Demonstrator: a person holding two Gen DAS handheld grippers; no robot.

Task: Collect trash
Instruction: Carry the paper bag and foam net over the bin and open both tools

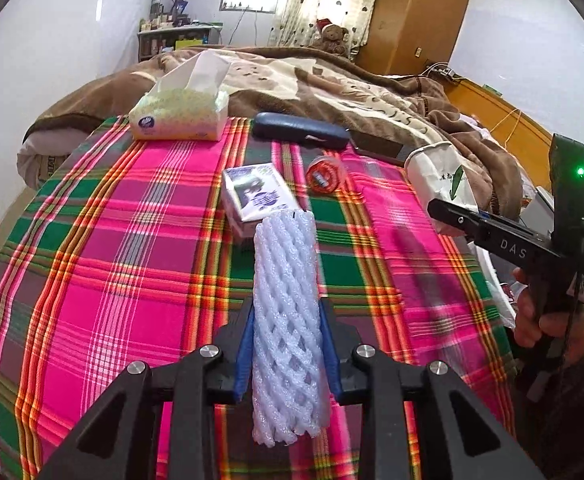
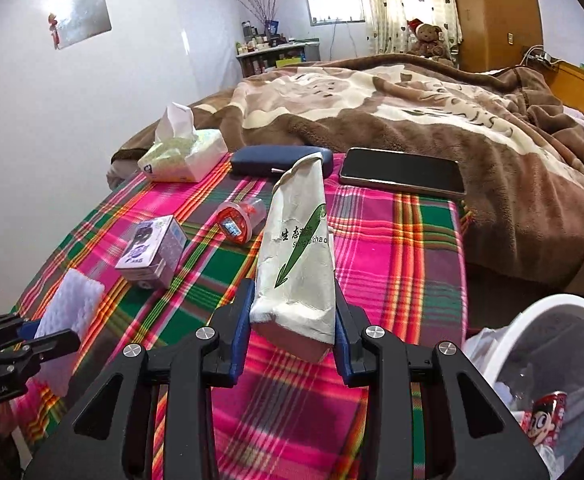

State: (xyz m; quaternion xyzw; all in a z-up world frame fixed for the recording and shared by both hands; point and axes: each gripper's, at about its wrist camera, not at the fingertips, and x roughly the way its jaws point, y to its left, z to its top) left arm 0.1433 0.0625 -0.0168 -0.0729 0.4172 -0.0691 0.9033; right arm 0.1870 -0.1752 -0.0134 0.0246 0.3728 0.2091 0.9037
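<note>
My left gripper point(image 1: 285, 344) is shut on a white foam fruit net point(image 1: 285, 312) and holds it above the plaid cloth point(image 1: 111, 260). My right gripper point(image 2: 294, 320) is shut on a crushed white paper cup with a green arrow point(image 2: 298, 248), held above the cloth point(image 2: 392, 248). The cup also shows in the left wrist view point(image 1: 440, 180), and the foam net in the right wrist view point(image 2: 71, 304). A small purple-white carton point(image 1: 253, 196) point(image 2: 153, 252) and a tipped clear cup with an orange lid point(image 1: 326, 176) point(image 2: 237, 224) lie on the cloth.
A white bin point(image 2: 548, 340) with a bag and a red can stands low at right of the table. A tissue pack point(image 2: 181, 152), a dark blue case point(image 2: 279, 160) and a phone point(image 2: 402, 170) lie at the far edge. A bed with a brown blanket point(image 2: 412, 112) is behind.
</note>
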